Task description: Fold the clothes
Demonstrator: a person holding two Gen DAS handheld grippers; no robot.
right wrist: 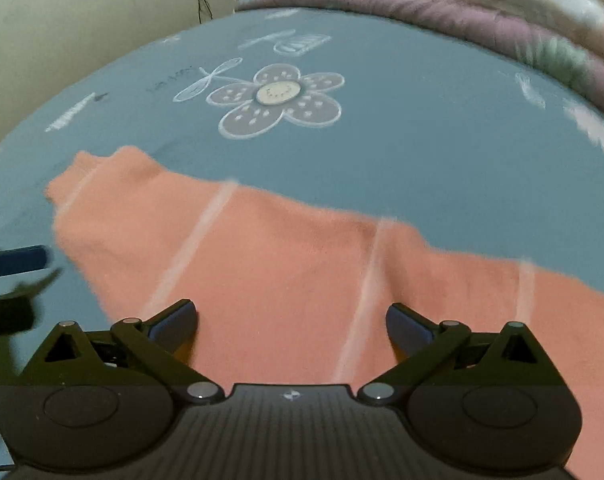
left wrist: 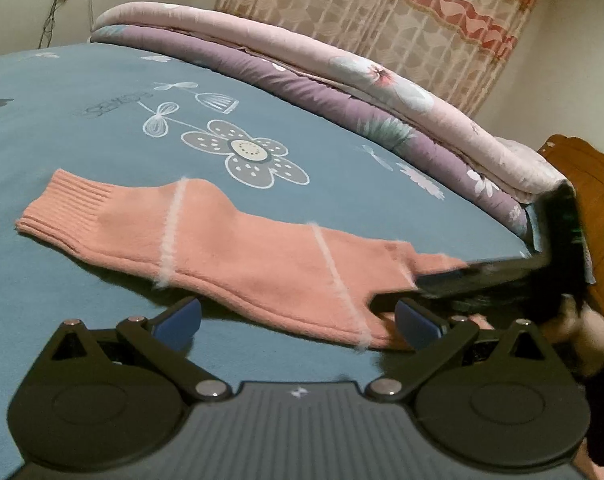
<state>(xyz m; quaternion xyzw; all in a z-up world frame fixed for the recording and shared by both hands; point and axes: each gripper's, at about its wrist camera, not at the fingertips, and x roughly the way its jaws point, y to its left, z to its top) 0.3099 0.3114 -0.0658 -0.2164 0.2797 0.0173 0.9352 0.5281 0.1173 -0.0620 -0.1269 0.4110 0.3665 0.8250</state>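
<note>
The soft, light pink knitted sweater (right wrist: 286,264) with pale stripes lies limp on the blue flowered bedsheet (left wrist: 102,120); best pinched at a sleeve cuff or hem. Both the left gripper (left wrist: 298,320) and the right gripper (right wrist: 290,320) have their jaws spread wide, holding nothing.

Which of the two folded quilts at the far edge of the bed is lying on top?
The pale pink quilt with white flowers lies on top. The purple quilt is beneath it, resting directly on the blue bedsheet.

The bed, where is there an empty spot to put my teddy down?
The blue sheet is bare between the pink sweater and the folded quilts, around the printed flower. There is more room past the ribbed cuff. It is crowded at the near edge, where both grippers hover open.
</note>
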